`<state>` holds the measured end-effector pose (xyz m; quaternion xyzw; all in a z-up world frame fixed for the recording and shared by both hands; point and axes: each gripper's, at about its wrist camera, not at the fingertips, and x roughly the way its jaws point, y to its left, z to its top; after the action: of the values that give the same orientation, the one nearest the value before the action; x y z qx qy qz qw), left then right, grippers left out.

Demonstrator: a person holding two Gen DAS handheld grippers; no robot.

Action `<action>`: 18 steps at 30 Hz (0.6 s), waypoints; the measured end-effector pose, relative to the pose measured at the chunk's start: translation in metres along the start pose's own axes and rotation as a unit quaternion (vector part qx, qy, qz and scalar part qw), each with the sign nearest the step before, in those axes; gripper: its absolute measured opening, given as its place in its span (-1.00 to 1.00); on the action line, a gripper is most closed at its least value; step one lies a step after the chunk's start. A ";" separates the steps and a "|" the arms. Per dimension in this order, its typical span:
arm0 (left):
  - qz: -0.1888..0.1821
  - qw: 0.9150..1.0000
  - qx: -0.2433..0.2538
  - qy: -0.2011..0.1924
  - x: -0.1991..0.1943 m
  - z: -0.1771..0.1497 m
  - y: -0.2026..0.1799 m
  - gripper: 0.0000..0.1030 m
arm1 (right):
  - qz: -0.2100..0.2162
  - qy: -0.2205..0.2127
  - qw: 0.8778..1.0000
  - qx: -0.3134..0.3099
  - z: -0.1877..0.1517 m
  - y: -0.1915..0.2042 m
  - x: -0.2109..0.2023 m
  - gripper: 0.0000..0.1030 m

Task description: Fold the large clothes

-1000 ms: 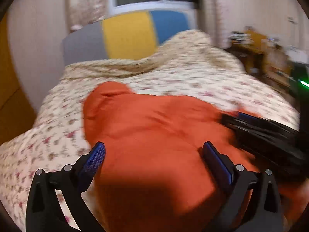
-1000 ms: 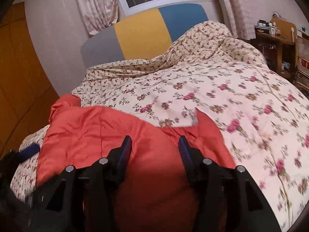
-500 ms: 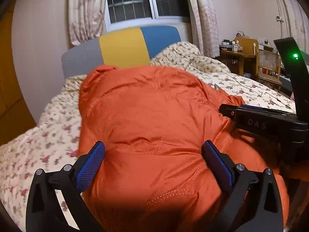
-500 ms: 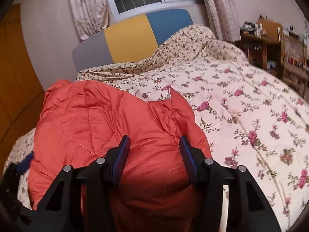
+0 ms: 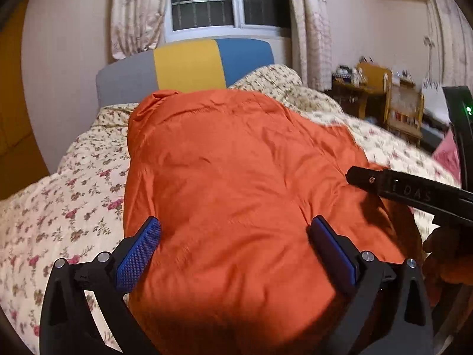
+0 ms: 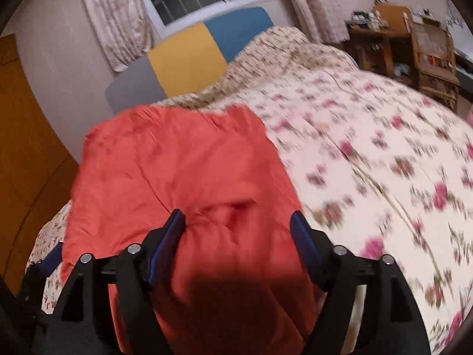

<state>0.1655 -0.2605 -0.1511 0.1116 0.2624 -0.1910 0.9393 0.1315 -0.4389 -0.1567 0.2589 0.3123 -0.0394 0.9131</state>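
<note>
Nearest, black plastic frames with blue, finely dimpled pads. Left gripper (image 5: 233, 238) with jaws spread wide, padded orange garment (image 5: 236, 177) bulging up between them; no clear pinch to be made out, pads standing off to either side of the mound. Right gripper (image 6: 238, 230) with jaws likewise apart, the left pad (image 6: 165, 247) pressing into a puckered dimple of the cloth, the right pad at the garment's edge; impossible to tell whether any fold is caught.

Garment: thin, slick-looking shell over soft filling, crinkled all over, faint stitched seams, rounded and puffy in outline. Lying heaped on the near left part of the bed (image 6: 369, 148), raised in front of both cameras, top edge reaching up against the headboard in the left view. Redder and blurred by motion in the right view (image 6: 183, 171).

Under and around it, a quilted cream bedspread with pink rose print. Right gripper's black body (image 5: 414, 192) cutting across the right of the left view, just beside the cloth.

Farther back, an upholstered headboard (image 5: 189, 68) in grey, yellow and blue panels, a rumpled ridge of bedding before it. Beyond, a barred window (image 5: 207, 3) between pale patterned curtains, a wooden wardrobe (image 6: 26, 148) at left, cluttered wooden furniture (image 6: 414, 38) at right.
</note>
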 end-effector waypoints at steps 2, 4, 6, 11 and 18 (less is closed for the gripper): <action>0.012 1.000 0.026 0.005 0.000 -0.003 -0.009 0.94 | 0.006 0.011 1.000 0.021 -0.001 -0.007 0.001 0.54; 0.009 0.999 0.033 0.014 0.000 0.000 -0.011 0.94 | 0.010 0.023 0.999 0.021 0.002 -0.008 0.000 0.54; -0.019 0.999 0.039 0.026 -0.005 0.003 -0.004 0.94 | 0.010 0.031 0.999 0.010 0.006 -0.005 -0.002 0.54; -0.040 0.998 -0.022 0.044 -0.019 0.011 0.037 0.94 | 0.028 0.063 0.997 0.024 0.017 -0.009 -0.002 0.61; -0.037 0.974 -0.202 0.090 0.001 0.008 0.118 0.94 | 0.058 0.110 0.992 0.035 0.027 -0.011 0.019 0.79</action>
<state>0.2195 -0.1570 -0.1320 -0.0736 0.3832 -0.1582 0.9070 0.1589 -0.4605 -0.1543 0.3113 0.3942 0.0313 0.8641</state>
